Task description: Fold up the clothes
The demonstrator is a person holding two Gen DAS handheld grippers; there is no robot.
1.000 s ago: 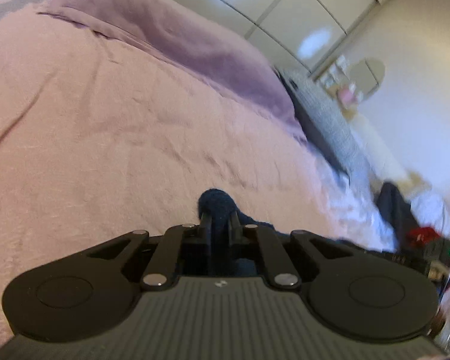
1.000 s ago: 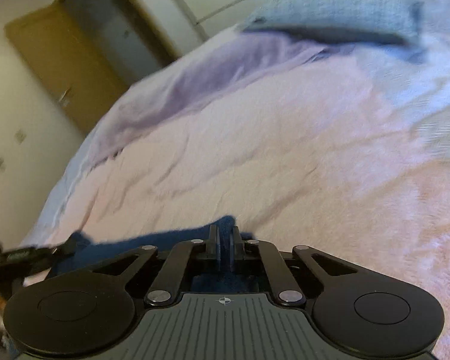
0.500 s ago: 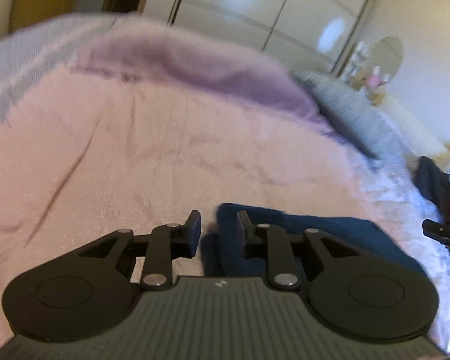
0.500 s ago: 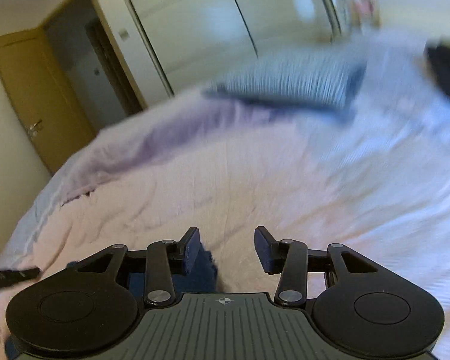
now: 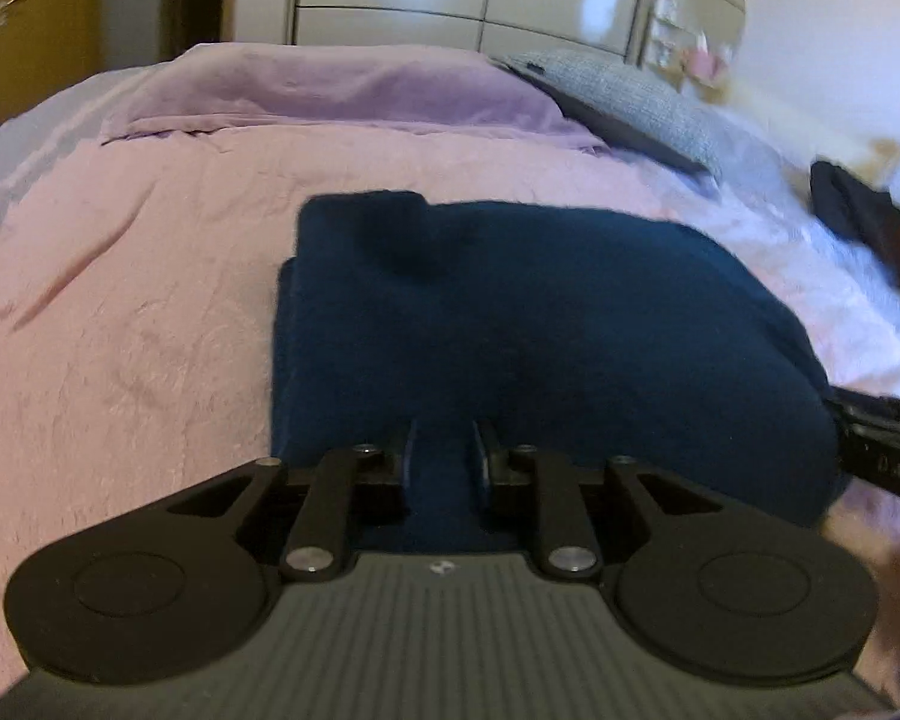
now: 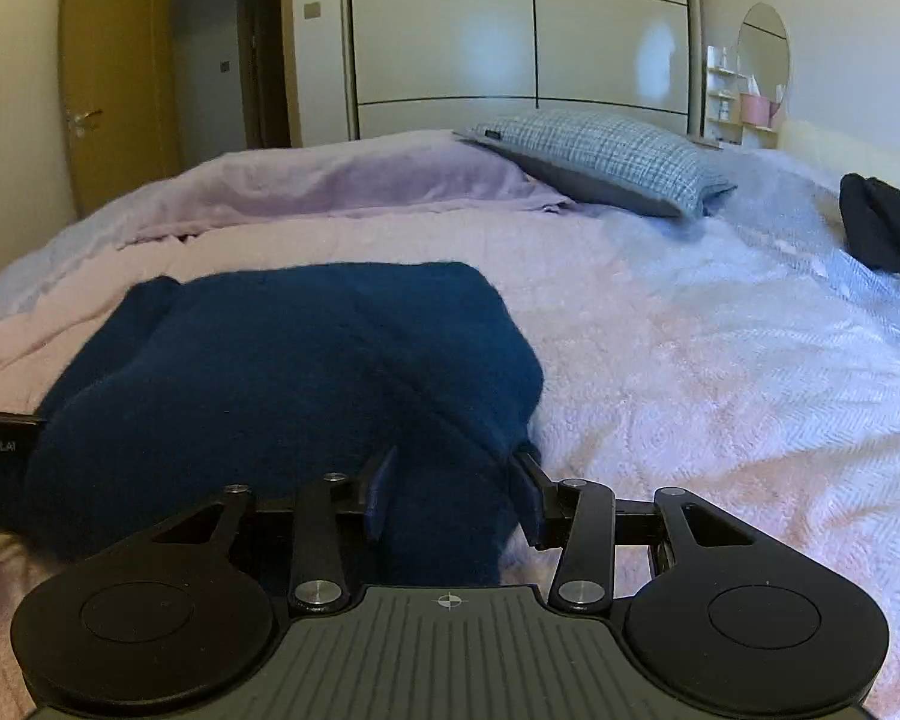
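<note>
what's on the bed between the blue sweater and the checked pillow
Only bare pink bedspread between sweater and pillow, seen in the right wrist view.

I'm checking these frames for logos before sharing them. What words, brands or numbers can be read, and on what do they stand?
"nRoboLAI": white print on the left gripper's black body, cut off at the left edge of the right wrist view.
"D A S": faint letters on the right gripper's black body at the right edge of the left wrist view; partial and blurred.
Small label on the grey checked pillow: too small to read.
Navy folded garment: no text visible.
</note>
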